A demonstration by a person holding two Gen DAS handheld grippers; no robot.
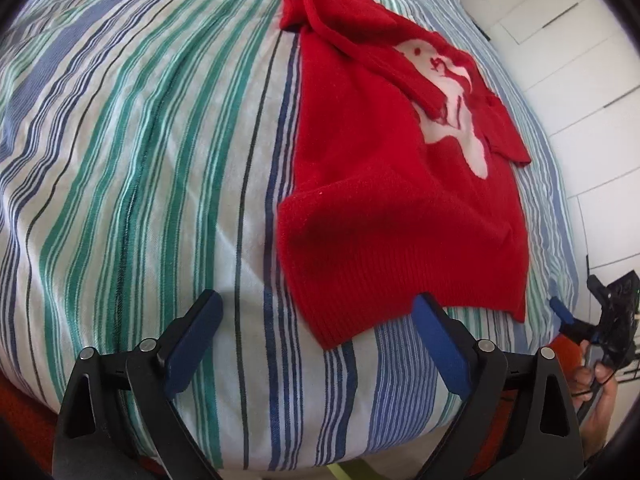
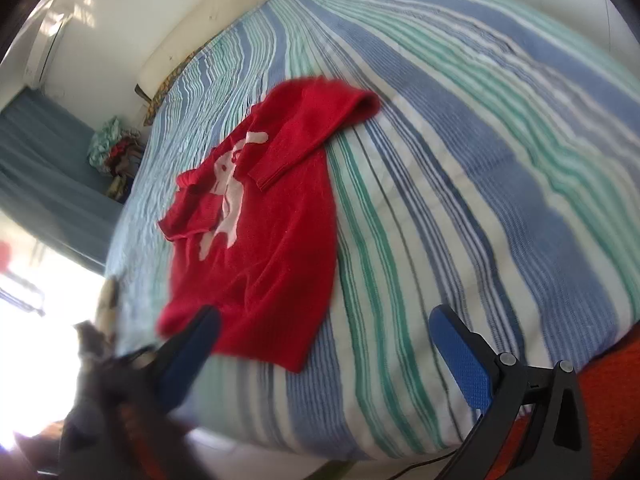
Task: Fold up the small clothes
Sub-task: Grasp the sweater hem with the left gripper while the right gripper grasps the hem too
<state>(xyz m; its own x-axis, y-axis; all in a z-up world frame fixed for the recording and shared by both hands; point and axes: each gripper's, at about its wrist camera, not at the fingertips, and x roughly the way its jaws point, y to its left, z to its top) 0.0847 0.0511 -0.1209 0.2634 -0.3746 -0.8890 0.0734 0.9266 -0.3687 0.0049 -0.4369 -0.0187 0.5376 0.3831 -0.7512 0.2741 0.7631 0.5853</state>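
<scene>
Big striped bedcover in blue, green and white cotton (image 1: 140, 184) is soft and slack, so any pinch that goes deep takes sheet along with knit and drags the whole layout. On it lies the small red knitted sweater with a white figure on the chest (image 1: 384, 200), flat-ish near the bed's front edge, hem toward me, one sleeve (image 1: 400, 68) thrown across the chest, the other bunched at the far side. Risk there: if I fold from the hem now, that crossed sleeve gets trapped crooked and the fold comes out lumpy. Ribbed hem (image 1: 360, 300) has a curled left corner; a grab on only the top layer would peel the front from the back. My left gripper (image 1: 316, 312) stands spread wide, nothing between the blue pads, right pad just at the hem edge, left pad over bare sheet, so as aimed it straddles the corner and could miss the knit. My right gripper (image 2: 324, 324) is also spread and empty, near the hem's other corner; its view is smeared, so I judge alignment poorly. Uneven grabs by the two would skew the sweater.
</scene>
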